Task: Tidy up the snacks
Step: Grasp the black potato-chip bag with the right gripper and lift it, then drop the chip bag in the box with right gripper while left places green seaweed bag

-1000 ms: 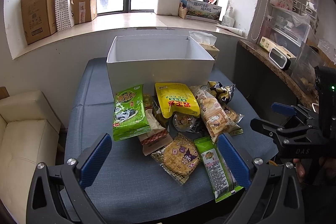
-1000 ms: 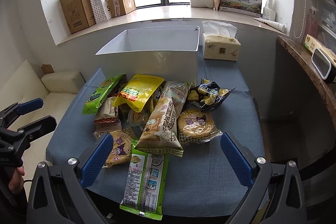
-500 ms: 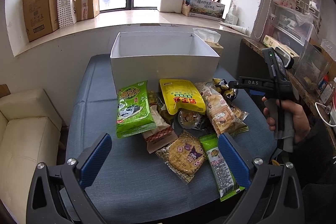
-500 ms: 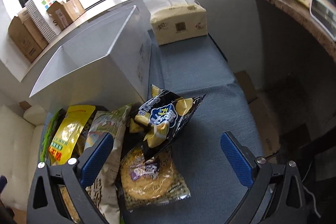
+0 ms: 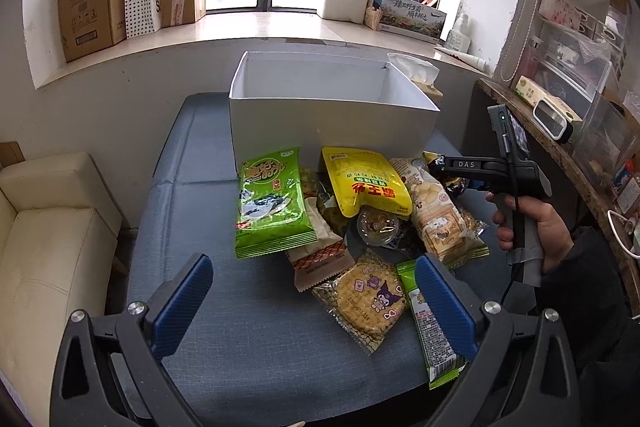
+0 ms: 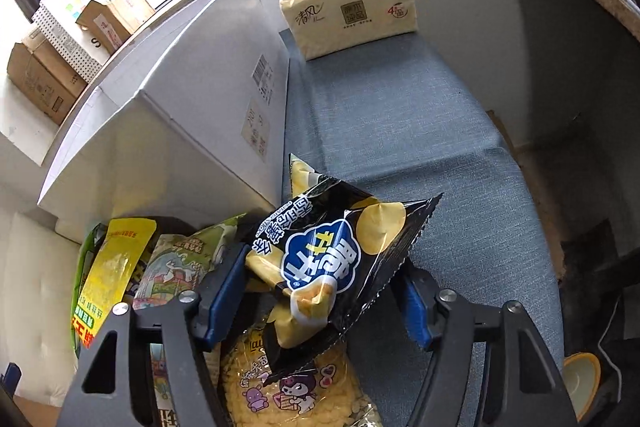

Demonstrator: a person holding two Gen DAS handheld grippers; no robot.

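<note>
Chip bag (image 6: 340, 263): black, with a blue logo and yellow chips printed on it; it sits between your right gripper's (image 6: 320, 291) blue pads, at the right edge of the snack pile, just by the white box's (image 6: 192, 99) corner.
Right gripper: its jaws have just been closing with the chip bag between them; the left pad (image 6: 224, 291) lies against the bag's side and the right pad is hidden behind the bag's edge, so you cannot tell whether the grip is made. Your hand (image 5: 536, 231) holds its handle at the right of the pile.
Under the bag: a round cookie pack (image 6: 288, 387) with a purple cartoon figure, partly covered by the bag.
Left of the bag: a beige cartoon pack (image 6: 176, 259) and a yellow pouch (image 6: 108, 267), leaning on each other.
Left gripper (image 5: 312, 307): jaws wide apart, nothing between them; it hangs over the near edge of the desk (image 5: 260, 339), facing the pile.
Pile from the left view: green bag (image 5: 272, 203), yellow pouch (image 5: 364, 183), clear cup (image 5: 376, 227), another cookie pack (image 5: 368, 299), and a long green pack (image 5: 432, 331) partly behind the right pad.
White box (image 5: 332, 115): open-topped, upright behind the pile, touching its far side.
Tissue pack (image 6: 348, 11): on the blue desk beyond the box's right side, well apart from the chip bag.
</note>
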